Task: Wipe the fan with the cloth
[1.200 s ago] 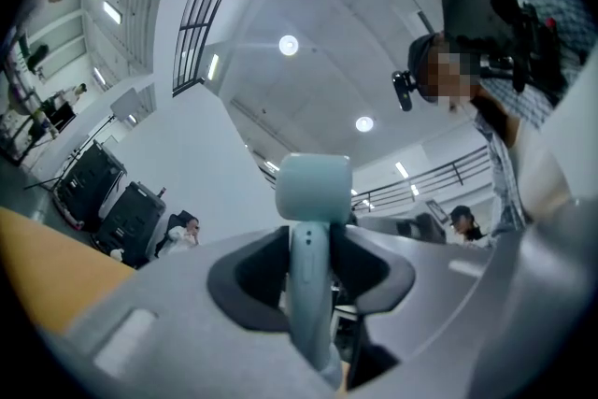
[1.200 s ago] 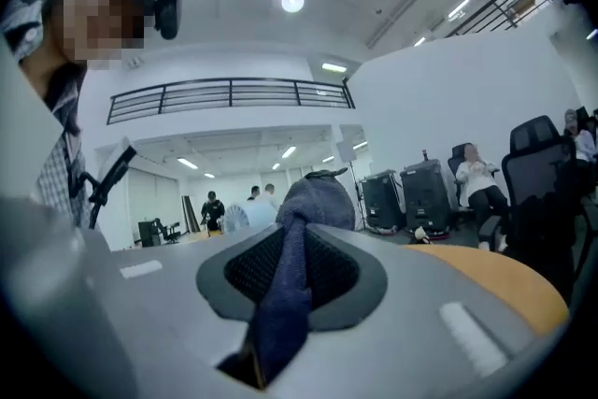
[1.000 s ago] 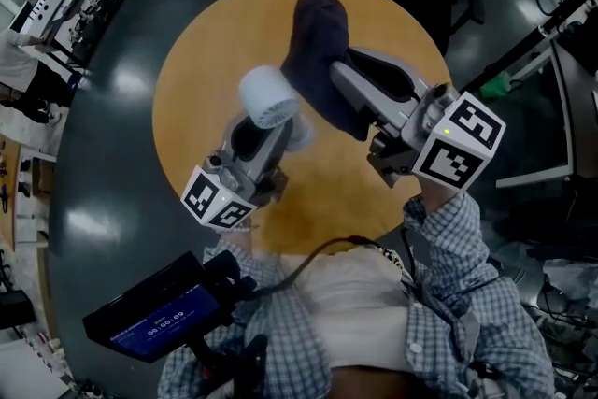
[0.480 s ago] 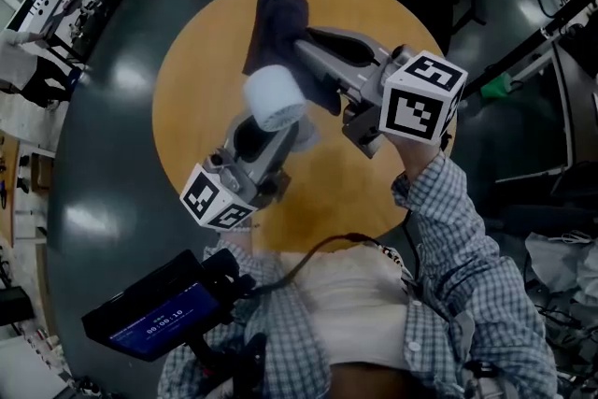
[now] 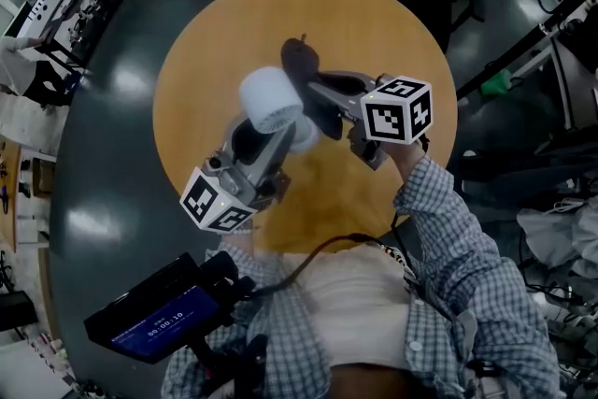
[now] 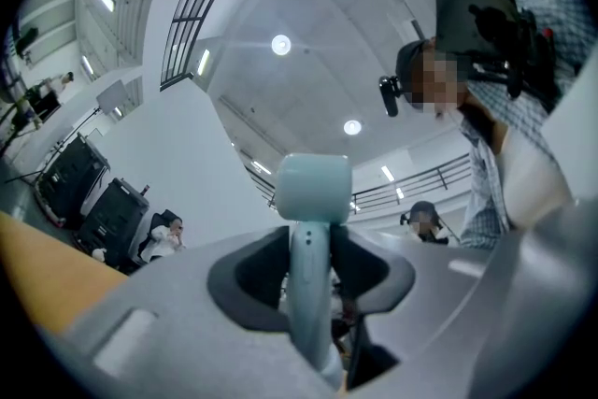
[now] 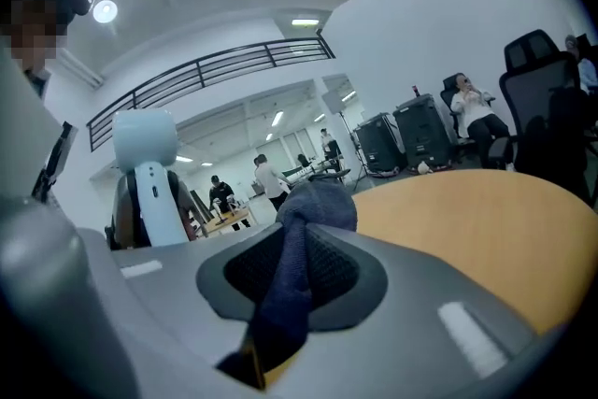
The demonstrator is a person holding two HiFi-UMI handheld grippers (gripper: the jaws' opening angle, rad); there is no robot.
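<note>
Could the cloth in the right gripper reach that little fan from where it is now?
Probably yes: the cloth in the right gripper hangs right beside the fan, held up by the left gripper, with nothing between them.

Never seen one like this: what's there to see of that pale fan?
The fan is pale, plastic-looking: a rounded drum head on a slim handle with two small dots. It stands roughly upright above the wooden table, handle clamped in the left tongs. A dark cloth is close beside it.
</note>
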